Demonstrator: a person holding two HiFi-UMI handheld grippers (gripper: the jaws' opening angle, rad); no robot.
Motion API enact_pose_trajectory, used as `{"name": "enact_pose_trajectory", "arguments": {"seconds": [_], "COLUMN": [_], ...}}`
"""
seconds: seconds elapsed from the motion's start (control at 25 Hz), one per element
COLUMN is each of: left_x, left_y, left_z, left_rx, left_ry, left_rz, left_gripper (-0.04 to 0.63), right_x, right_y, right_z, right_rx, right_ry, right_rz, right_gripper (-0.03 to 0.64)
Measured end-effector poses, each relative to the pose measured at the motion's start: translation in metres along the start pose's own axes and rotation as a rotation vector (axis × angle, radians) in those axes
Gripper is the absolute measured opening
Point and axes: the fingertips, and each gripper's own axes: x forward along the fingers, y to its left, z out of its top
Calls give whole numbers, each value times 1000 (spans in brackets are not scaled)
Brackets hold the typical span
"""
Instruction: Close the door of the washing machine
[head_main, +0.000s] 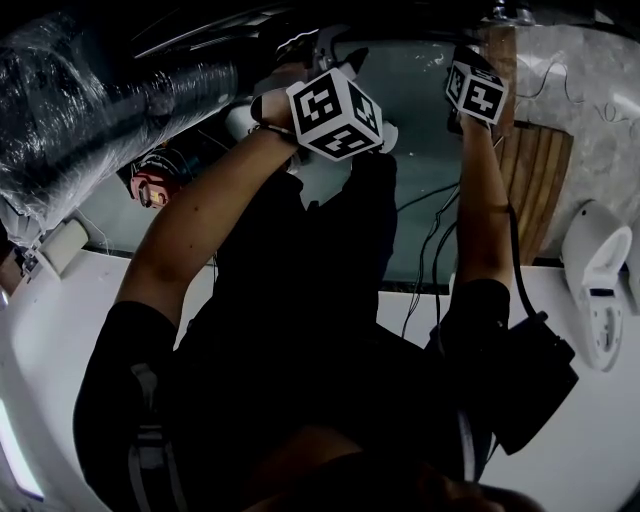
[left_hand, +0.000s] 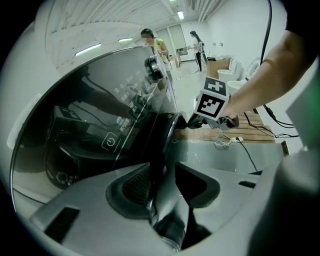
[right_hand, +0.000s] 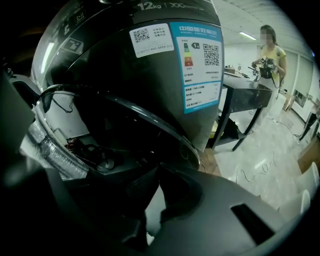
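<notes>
- The washing machine (right_hand: 150, 60) is a dark grey unit with a blue energy label (right_hand: 202, 65) on its side.
- Its door (left_hand: 110, 120), a dark glossy glass panel with a bright rim, isn't shut. It stands tilted, clear of the body, right in front of the person working it.
- The opening behind the door is black from where I look, so I can't tell whether anything sits in the drum.
- Under the rim in the right gripper view I can make out a foil-wrapped hose (right_hand: 42, 145) and a few thin wires (right_hand: 60, 102).
- The left gripper (left_hand: 160, 167) is clenched on the door: the panel's edge runs straight down between its two pads and fills the gap.
- The right gripper (right_hand: 157, 167) has its jaws squeezed together, tips meeting just beneath the door's rim. Whether they nip any of that rim I can't tell.
- From the left gripper view, the right gripper's marker cube (left_hand: 212, 102) shows near the far end of the same door edge.
- A wooden pallet (left_hand: 255, 131) lies on the floor beyond, with a cable (left_hand: 245, 150) trailing past it.
- A cardboard box (left_hand: 216, 66) stands further back, contents unseen.
- A person in a yellow top (right_hand: 270, 55) stands by a dark table (right_hand: 240, 95).
</notes>
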Motion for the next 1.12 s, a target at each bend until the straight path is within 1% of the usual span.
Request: {"name": "enact_pose_trajectory", "arguments": {"seconds": [0.08,0.24,0.32,0.4,0.56,0.68,0.76,0.88,0.96,1.04,1.12], "left_x": [0,2,3,3,4,6,3,-4,-13,-26,-38], "left_y": [0,3,4,4,4,10,11,7,7,8,9], "left_z": [3,3,3,3,-4,-8,-9,-18,-25,-28,-31], "left_rx": [-9,-44,-59,-58,-78,-79,-88,-104,-113,-135,-153], "left_ry": [-7,-19,-22,-25,-31,-25,-29,-16,-22,-52,-79], "left_rz": [4,11,13,12,-21,-27,-32,-53,-67,-79,-86], "left_gripper": [160,160,160,160,160,160,160,160,160,160,160], "right_x": [0,5,4,4,3,-4,-15,-38,-55,-74,-93], "right_y": [-4,-4,-3,-3,-1,8,15,27,34,39,43], "right_z": [0,5,5,5,0,4,3,1,7,14,24], "right_rx": [-3,25,9,-16,-36,-53,-76,-147,-143,-122,-125], "right_ry": [-19,-38,-41,-46,-35,-35,-30,-25,-46,-70,-80], "right_rz": [13,3,15,22,24,26,27,9,2,-5,-21], "right_gripper": [8,6,6,6,6,6,6,6,6,6,6]}}
